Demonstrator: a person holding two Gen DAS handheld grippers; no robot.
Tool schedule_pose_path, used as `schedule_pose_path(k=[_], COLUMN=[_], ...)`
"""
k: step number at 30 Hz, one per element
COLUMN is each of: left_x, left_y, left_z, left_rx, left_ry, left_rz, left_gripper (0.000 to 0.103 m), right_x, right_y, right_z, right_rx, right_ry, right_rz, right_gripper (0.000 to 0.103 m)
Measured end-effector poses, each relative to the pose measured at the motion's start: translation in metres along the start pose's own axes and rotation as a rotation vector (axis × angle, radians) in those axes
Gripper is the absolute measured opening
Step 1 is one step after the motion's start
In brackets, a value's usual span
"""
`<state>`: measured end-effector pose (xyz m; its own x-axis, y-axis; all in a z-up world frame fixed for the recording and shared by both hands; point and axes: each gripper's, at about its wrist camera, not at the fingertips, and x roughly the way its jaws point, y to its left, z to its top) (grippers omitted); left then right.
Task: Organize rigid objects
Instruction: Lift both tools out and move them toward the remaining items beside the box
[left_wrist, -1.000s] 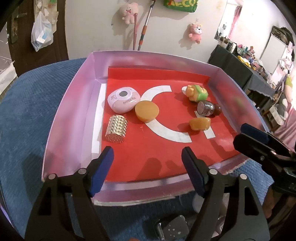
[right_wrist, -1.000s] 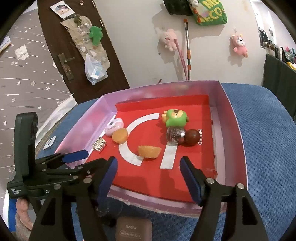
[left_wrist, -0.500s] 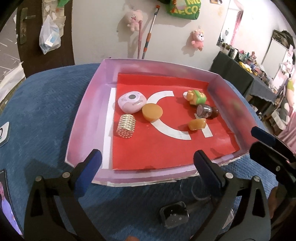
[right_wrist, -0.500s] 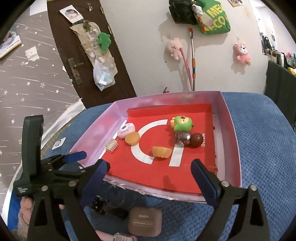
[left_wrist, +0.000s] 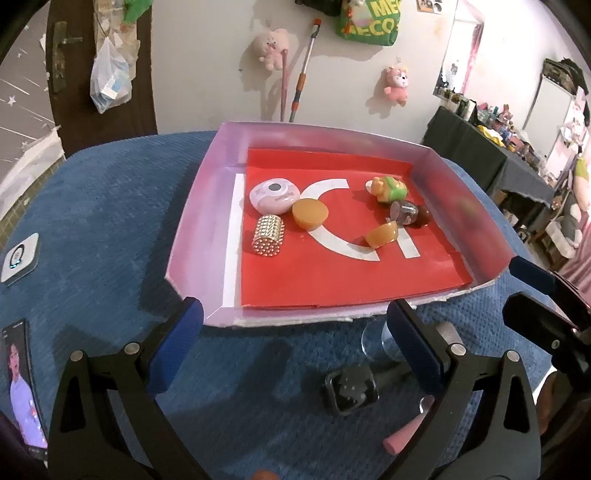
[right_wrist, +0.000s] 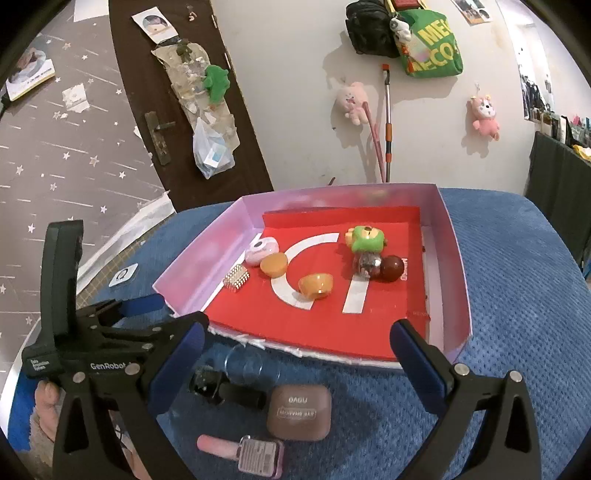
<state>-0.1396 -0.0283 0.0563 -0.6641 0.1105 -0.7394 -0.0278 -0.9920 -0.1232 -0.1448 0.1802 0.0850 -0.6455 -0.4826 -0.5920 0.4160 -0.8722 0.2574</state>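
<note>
The shallow pink-walled cardboard tray with a red floor (left_wrist: 192, 225) has an open front half of bare red floor, clear of things, reachable over its low front wall. Farther back, a studded silver cylinder (left_wrist: 268, 240), a pink round compact (left_wrist: 274, 196) and an amber half-dome (left_wrist: 310, 214) crowd the left, nearly touching. Right of a free middle lane sit an amber wedge (left_wrist: 382, 234), a dark glossy ball (right_wrist: 391, 268) and a green toy figure (right_wrist: 365, 239), bunched near the right wall.
</note>
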Motion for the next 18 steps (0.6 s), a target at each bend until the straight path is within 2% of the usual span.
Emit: schedule_pose_path(k=[11, 18], left_x=[-0.007, -0.003], left_y=[-0.01, -0.017], left_z=[-0.021, -0.036], left_rx=[0.041, 0.048], left_ry=[0.017, 0.041], left_rz=[0.016, -0.012], left_gripper=[0.101, 0.101], right_x=[-0.009, -0.013], right_y=[0.007, 0.006], right_z=[-0.028, -0.047], right_rx=[0.008, 0.011], right_ry=[0.022, 0.041], right_rz=[-0.007, -0.027], right_gripper=[0.103, 0.103])
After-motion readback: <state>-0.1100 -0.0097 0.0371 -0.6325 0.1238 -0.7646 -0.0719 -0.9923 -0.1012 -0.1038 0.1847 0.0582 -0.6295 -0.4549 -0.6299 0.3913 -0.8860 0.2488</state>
